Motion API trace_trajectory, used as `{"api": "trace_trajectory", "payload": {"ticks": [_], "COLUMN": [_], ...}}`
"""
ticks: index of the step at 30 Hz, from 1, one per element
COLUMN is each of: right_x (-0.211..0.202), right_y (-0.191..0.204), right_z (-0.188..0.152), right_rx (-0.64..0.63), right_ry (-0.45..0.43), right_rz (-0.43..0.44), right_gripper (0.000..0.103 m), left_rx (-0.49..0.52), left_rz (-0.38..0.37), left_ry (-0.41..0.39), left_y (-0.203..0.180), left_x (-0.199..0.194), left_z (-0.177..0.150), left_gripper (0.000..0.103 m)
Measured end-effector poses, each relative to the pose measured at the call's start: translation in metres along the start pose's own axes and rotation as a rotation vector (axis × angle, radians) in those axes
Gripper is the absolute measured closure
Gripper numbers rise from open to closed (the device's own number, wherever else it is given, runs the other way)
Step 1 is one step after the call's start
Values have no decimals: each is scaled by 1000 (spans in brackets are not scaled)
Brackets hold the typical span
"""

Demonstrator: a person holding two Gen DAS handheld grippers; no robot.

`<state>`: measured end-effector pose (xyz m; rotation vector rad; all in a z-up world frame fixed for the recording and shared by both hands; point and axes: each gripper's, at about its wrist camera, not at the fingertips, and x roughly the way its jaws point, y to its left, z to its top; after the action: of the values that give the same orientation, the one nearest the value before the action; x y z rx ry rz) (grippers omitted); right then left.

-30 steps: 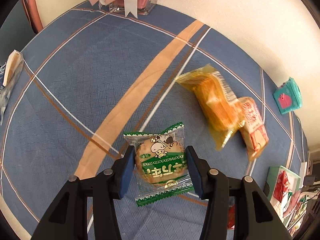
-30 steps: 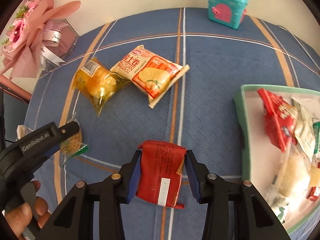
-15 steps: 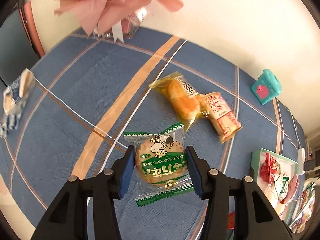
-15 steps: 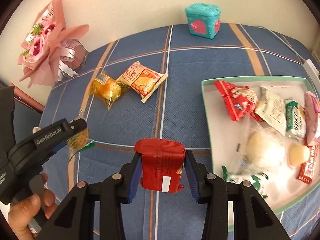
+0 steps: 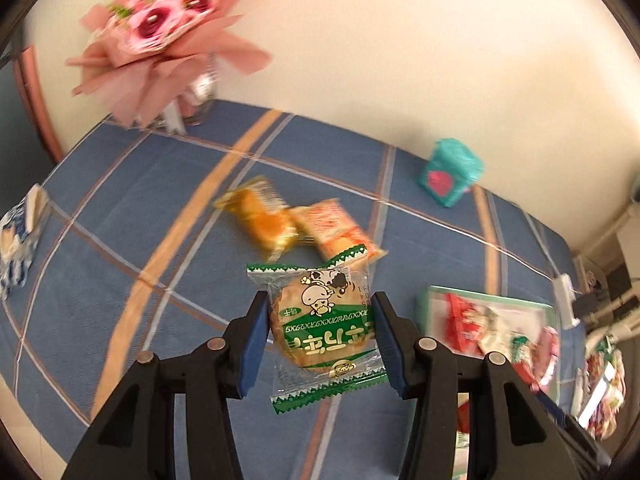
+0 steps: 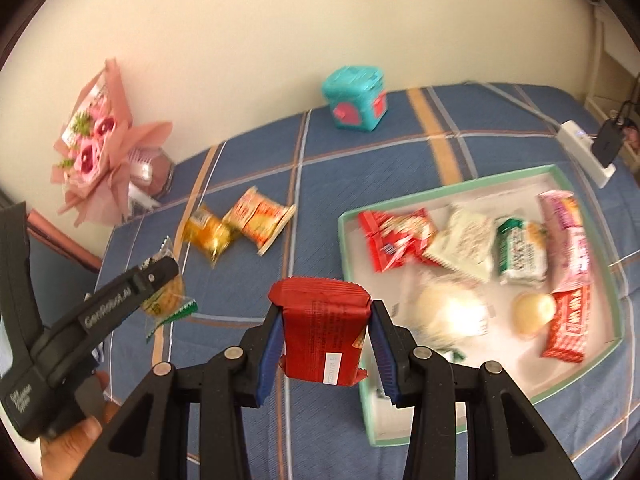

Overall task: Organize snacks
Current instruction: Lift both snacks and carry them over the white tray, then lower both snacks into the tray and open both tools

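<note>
both tongs grip snacks: left tongs (image 5: 320, 336) a green-wrapped cookie (image 5: 324, 330), right tongs (image 6: 322, 342) a red packet (image 6: 322, 334).

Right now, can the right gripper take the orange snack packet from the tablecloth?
Probably not yet. The right gripper is shut on a red packet, so its jaws are occupied. The orange packet itself lies uncovered on the tablecloth, touching only a striped packet.
</note>
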<state>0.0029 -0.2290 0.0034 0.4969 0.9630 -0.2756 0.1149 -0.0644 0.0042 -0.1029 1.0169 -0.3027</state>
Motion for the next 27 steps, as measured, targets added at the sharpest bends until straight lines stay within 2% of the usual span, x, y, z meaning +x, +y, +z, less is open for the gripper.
{"api": "trace_trajectory", "payload": {"ticks": [11,18,27], "right_x": [-35,-43,-28], "right_y": [-76,-129,-156], "right_z": [23,30,30], "right_rx": [153,259,286], "right_ry": [-104,-117,-66], "right_rz": [-103,-167,-202], "right_gripper": [59,59,59], "left_rx": [157,296,360], "left_rz": [-101,-141,-156], "left_ry": [-1,15,62], "left_y": [-81,-138,-174], "left_x": [-9,-3,24], "left_z": [-14,-36,-56], "left_gripper": [51,51,51]}}
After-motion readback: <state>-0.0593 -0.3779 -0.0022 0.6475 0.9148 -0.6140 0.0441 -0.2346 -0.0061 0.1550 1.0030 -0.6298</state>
